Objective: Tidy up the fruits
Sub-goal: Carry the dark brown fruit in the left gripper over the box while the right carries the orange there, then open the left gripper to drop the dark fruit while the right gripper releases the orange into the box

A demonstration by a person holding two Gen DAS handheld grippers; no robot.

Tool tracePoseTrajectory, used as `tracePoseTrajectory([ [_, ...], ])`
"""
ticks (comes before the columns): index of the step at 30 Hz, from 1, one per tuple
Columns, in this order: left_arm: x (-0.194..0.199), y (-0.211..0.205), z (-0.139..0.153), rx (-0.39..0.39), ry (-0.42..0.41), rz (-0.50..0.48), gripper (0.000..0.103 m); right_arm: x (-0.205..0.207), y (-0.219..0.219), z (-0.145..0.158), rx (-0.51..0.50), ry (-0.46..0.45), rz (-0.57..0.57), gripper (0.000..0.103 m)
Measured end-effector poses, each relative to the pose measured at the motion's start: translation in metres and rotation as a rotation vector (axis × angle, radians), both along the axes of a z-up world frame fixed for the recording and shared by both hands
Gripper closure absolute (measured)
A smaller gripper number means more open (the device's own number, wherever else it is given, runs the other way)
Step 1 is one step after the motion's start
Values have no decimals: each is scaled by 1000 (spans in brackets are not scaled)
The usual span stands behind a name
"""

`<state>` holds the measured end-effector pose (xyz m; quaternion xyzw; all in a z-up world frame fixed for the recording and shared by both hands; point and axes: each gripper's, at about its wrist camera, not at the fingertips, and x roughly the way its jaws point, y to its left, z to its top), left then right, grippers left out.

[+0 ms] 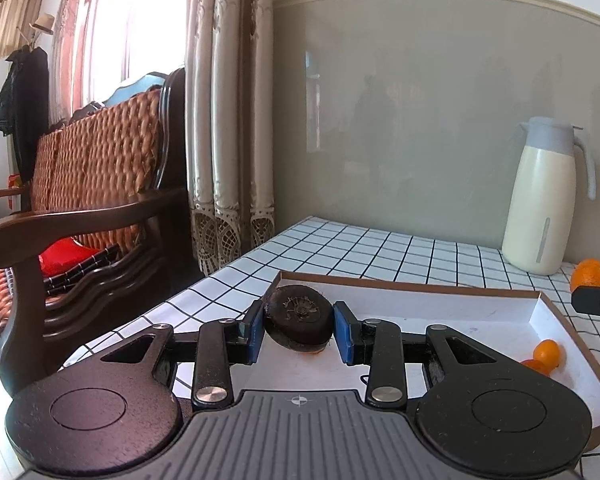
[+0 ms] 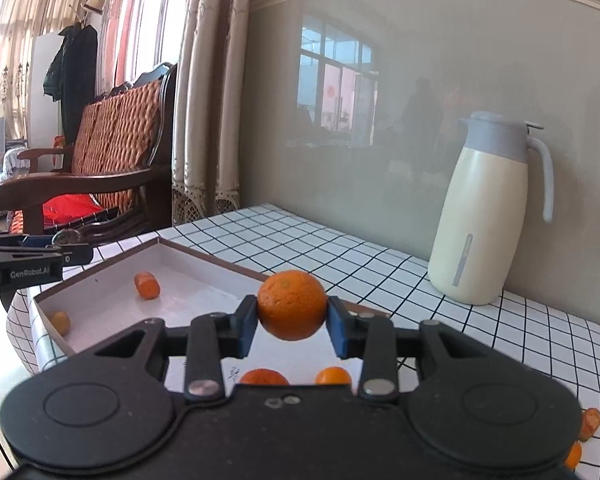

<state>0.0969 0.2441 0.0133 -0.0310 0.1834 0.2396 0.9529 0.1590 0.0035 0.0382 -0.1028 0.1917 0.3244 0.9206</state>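
Observation:
My left gripper [image 1: 298, 326] is shut on a dark brown round fruit [image 1: 298, 316], held above the near left part of a shallow white box [image 1: 459, 312] with a brown rim. Two small orange fruits [image 1: 545, 354] lie in the box at its right side. My right gripper [image 2: 292, 322] is shut on an orange [image 2: 292, 304], held over the box [image 2: 204, 292]. Small orange fruits [image 2: 147, 285] lie on the box floor, two more [image 2: 264, 377] just under the right gripper. The left gripper [image 2: 32, 258] shows at the left edge of the right wrist view.
A cream jug [image 1: 541, 200] with a grey lid stands on the checked tablecloth [image 1: 339, 248] against the wall. Orange pieces [image 2: 589, 424] lie on the cloth at the right. A wooden wicker-backed bench [image 1: 100, 208] and curtains [image 1: 228, 120] stand left of the table.

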Motion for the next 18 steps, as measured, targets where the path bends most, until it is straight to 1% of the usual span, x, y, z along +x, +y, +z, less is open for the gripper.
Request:
tracePoseTrajectory([
  [6,14,6,-4,-15,23,-11,66,18,8,-3,-19,23,-10,74],
  [9,20,10,-6,-14,30,-4,66,27,11,-7,-33,39,-12,74],
  [12,25,17,-8,-31,40,4,66,35,14,-12,-42,54,-11,74],
  [18,35,18,-13,-45,77,0,66,52,21,-19,-56,110,-5,74],
])
